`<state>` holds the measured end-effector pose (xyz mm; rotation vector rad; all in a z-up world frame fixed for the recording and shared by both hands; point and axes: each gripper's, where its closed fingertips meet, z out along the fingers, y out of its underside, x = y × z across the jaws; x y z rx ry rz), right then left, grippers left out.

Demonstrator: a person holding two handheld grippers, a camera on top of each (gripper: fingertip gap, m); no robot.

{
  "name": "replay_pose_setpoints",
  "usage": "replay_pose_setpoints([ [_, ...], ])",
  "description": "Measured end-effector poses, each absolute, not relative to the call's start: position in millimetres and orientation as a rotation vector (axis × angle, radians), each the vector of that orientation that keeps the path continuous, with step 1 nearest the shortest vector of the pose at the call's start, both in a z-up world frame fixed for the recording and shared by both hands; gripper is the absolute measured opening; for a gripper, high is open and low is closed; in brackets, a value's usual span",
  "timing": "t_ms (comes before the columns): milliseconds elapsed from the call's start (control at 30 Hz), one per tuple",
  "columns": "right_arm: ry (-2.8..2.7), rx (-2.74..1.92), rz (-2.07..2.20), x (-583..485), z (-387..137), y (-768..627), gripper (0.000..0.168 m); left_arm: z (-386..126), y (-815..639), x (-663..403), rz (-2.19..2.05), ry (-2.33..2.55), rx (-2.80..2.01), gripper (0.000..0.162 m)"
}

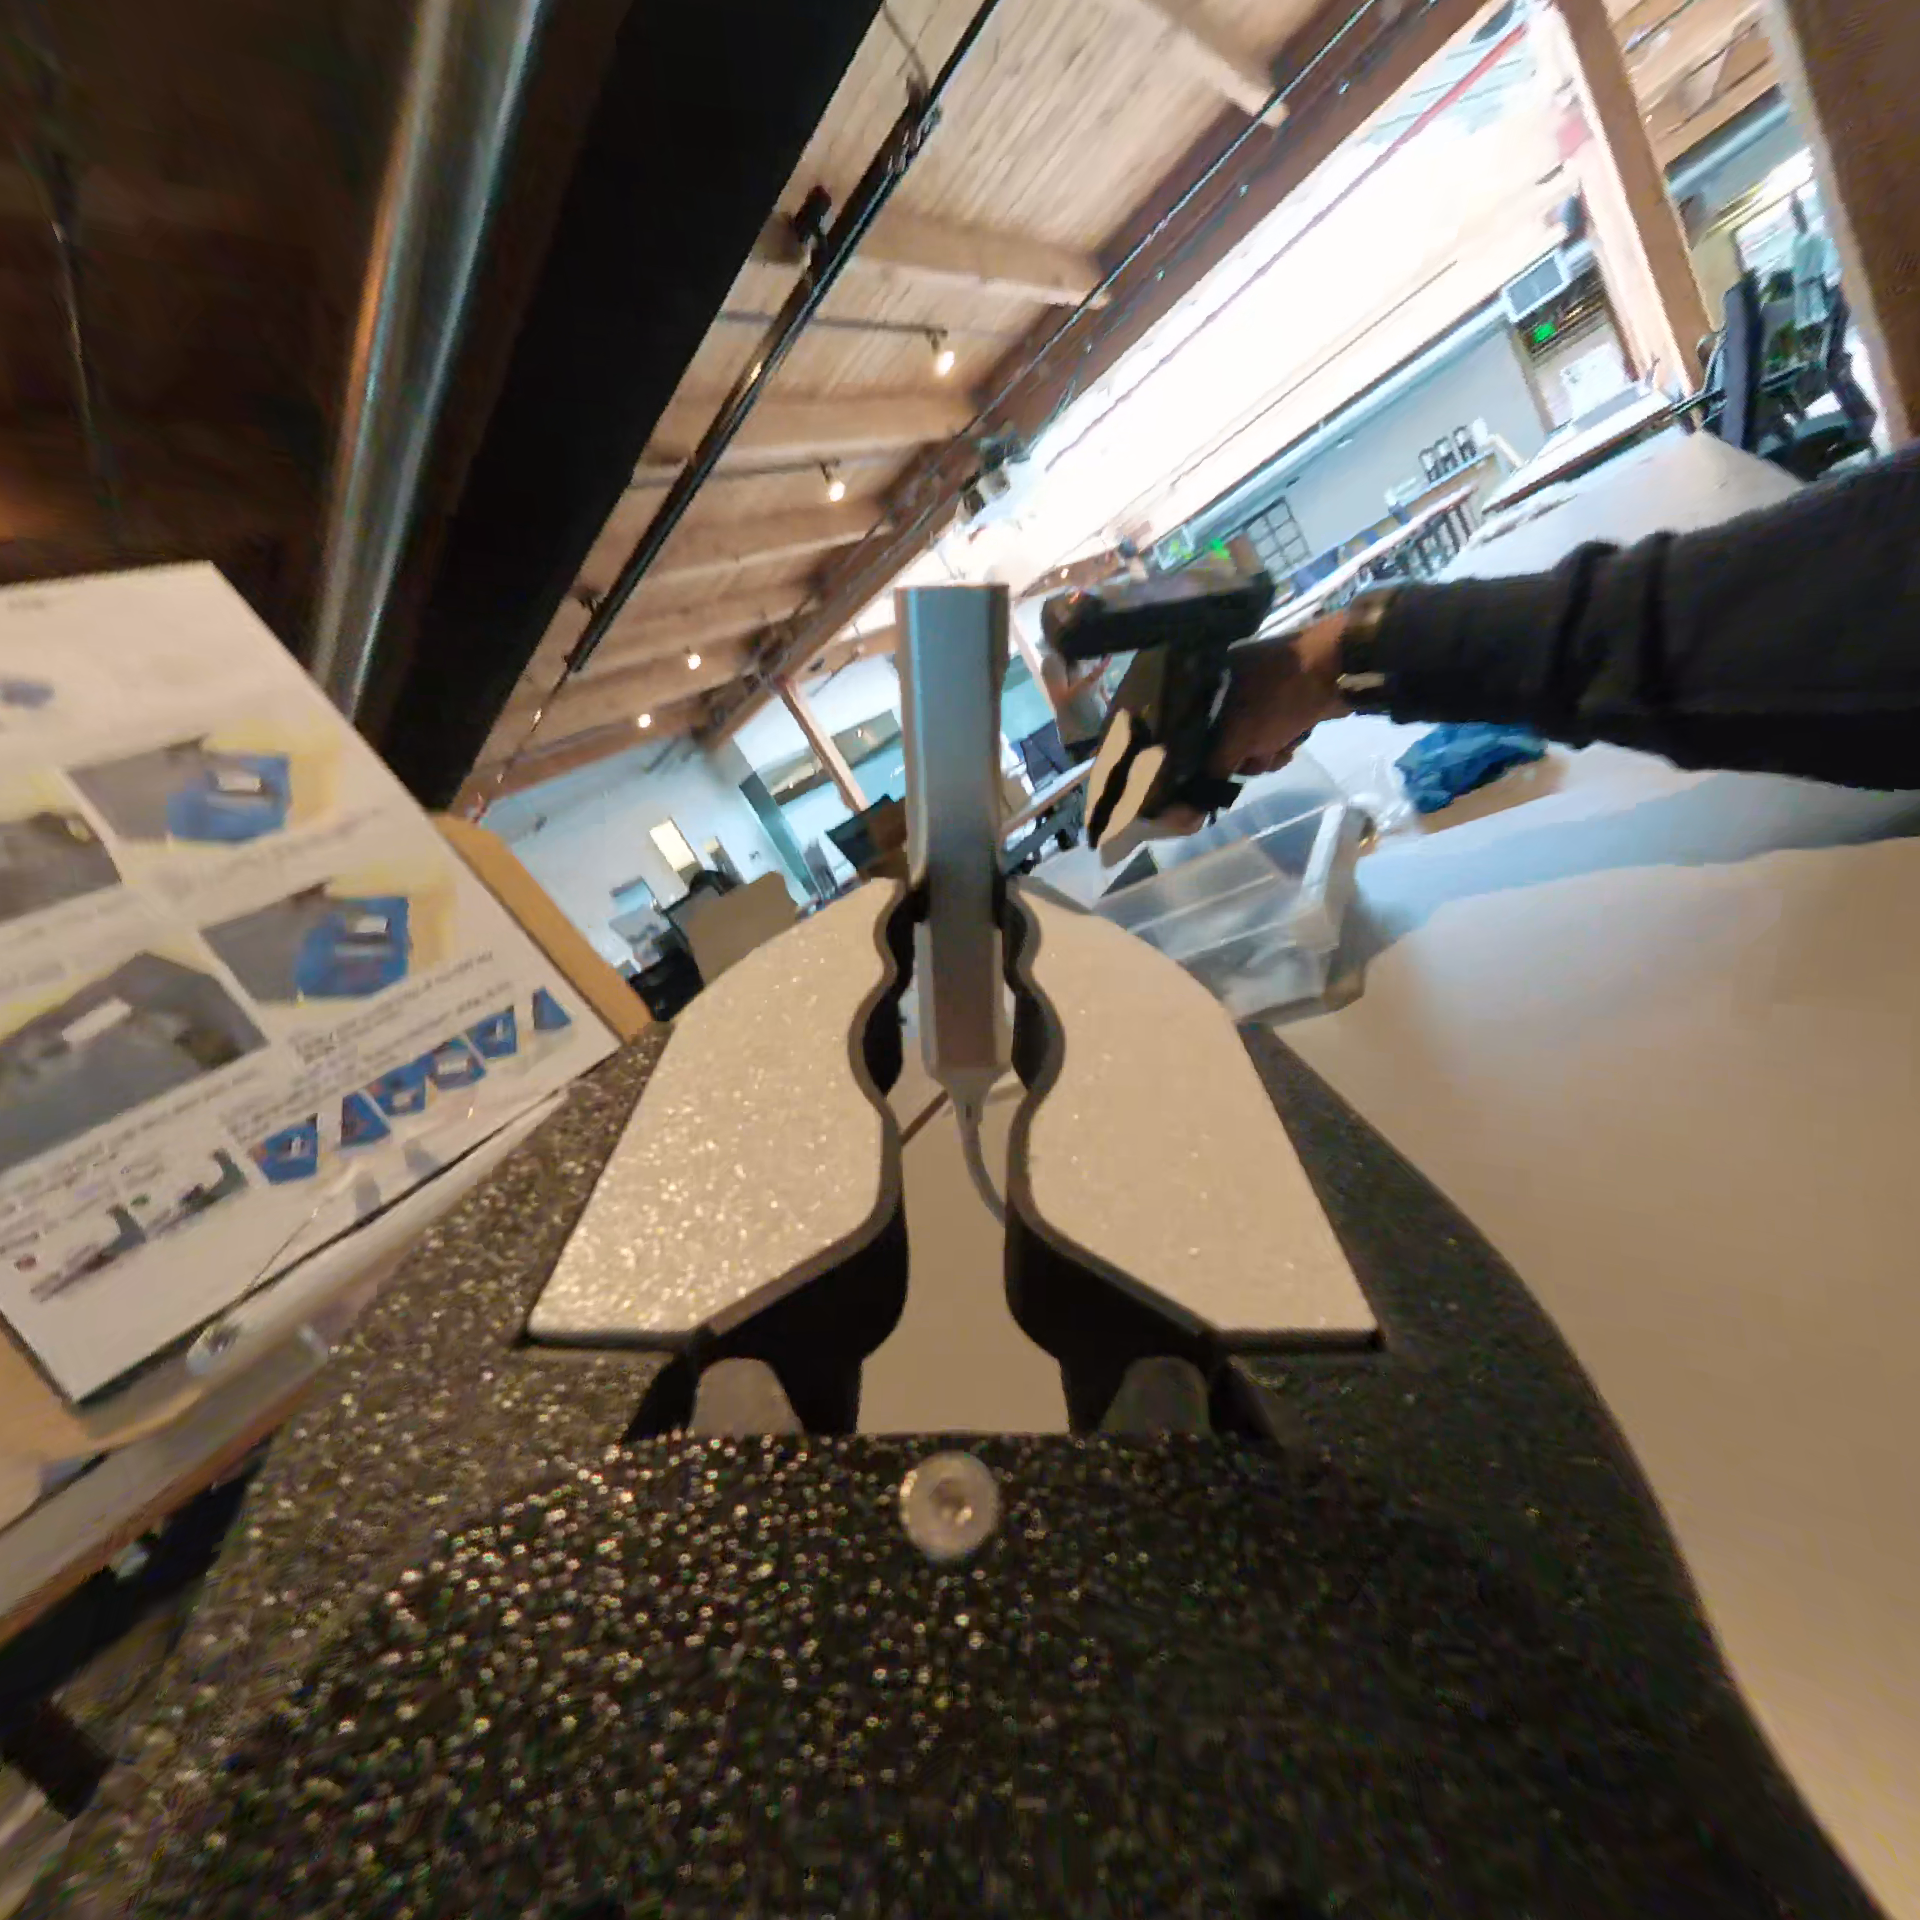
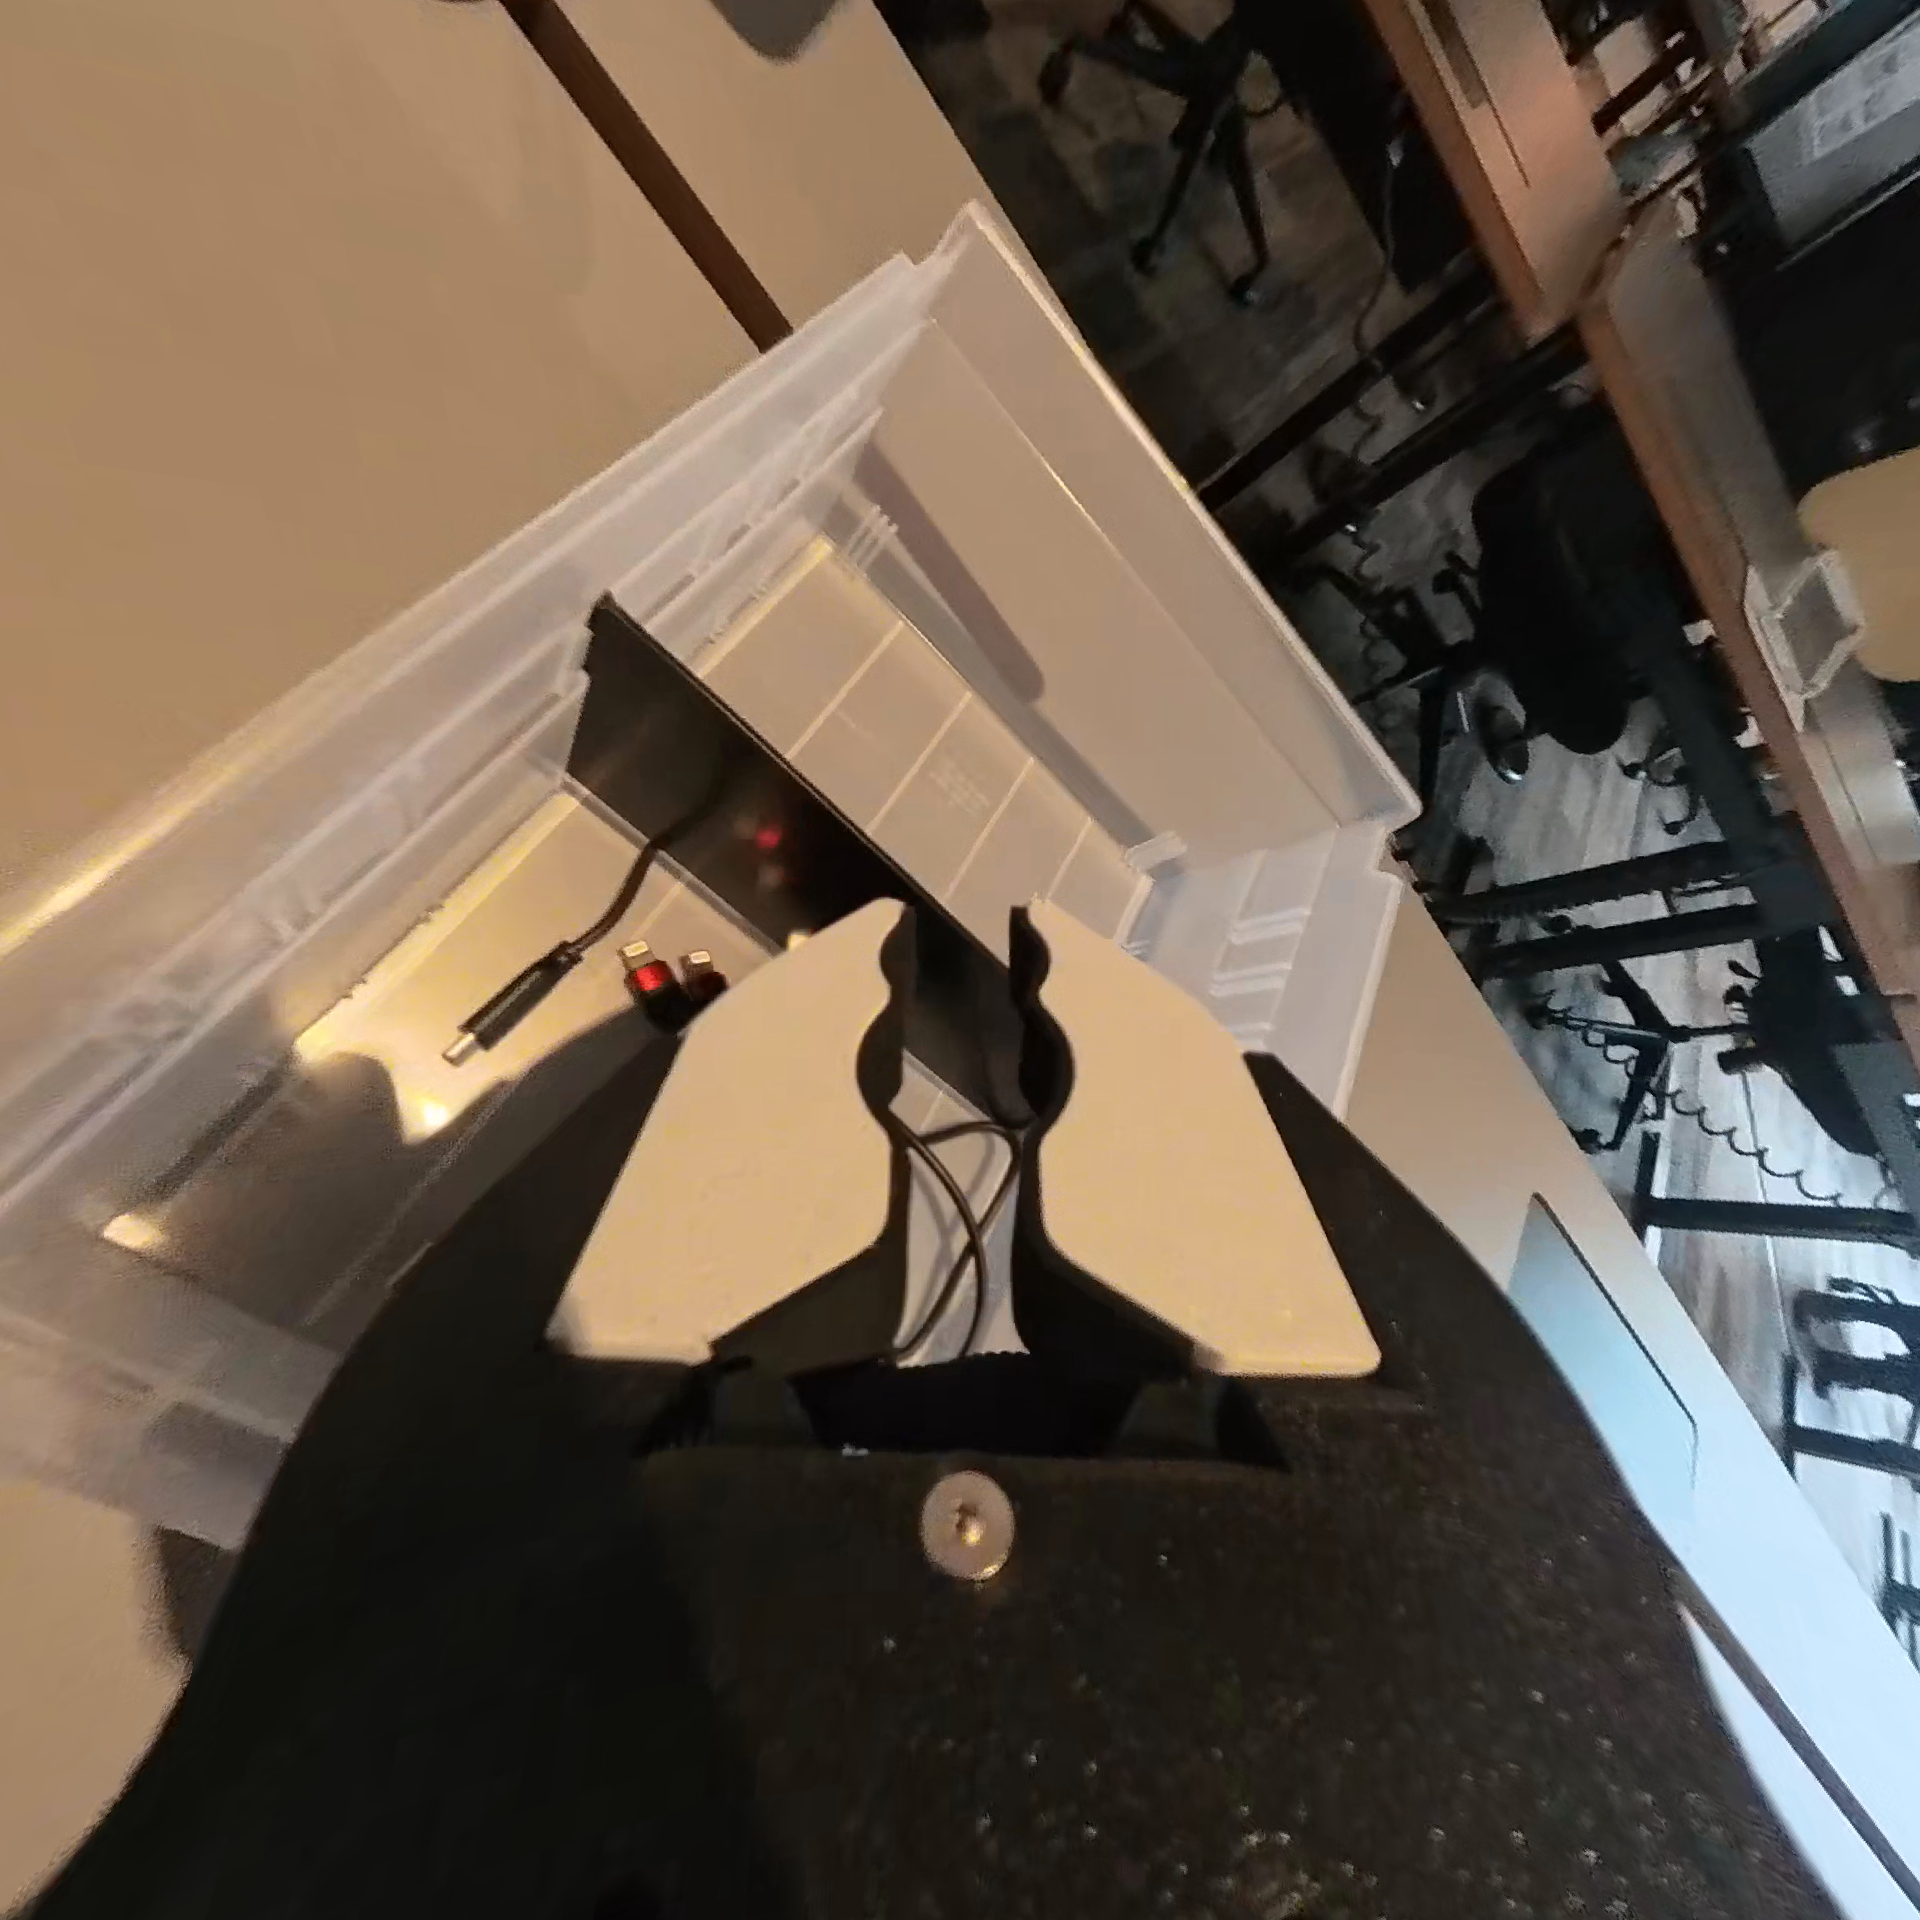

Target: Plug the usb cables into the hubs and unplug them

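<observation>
Two grippers are shown at work. The left gripper (image 1: 954, 914) is closed on a silver hub (image 1: 954, 821), held upright and clear of the table (image 1: 1558, 1143), its white lead (image 1: 982, 1153) trailing between the fingers. The right gripper (image 2: 961, 971) is lowered into a clear bin (image 2: 1143, 540), pinching a black hub (image 2: 727, 790) whose plug (image 2: 509, 1013) lies on the bin floor beside two small connectors (image 2: 670, 982). For a clean step, the black hub should be lifted straight, with its thin cables (image 2: 961, 1216) kept from snagging on the rim.
</observation>
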<state>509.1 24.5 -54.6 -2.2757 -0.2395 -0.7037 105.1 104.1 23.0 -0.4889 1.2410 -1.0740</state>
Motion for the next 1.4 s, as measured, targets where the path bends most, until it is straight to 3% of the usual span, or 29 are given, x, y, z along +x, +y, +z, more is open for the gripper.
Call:
replay_pose_setpoints([
  [267,-0.222,-2.303,-0.666,514,-52,25,0.017,23,68,107,-1.079,1.28,-0.411,0.015],
  [567,-0.355,-2.719,-0.565,522,-95,-36,0.011,7,63,109,-1.077,1.396,-0.417,0.016],
  [800,-0.625,-2.71,-0.55,525,-119,-24,0.012,9,64,111,-1.109,1.379,-0.442,0.016],
  [1033,-0.813,-2.747,-0.649,525,-133,-17,0.024,4,61,117,-1.113,1.388,-0.465,0.016],
  [1400,-0.92,-2.744,-0.685,522,-145,-11,0.019,0,62,117,-1.088,1.4,-0.473,0.016],
])
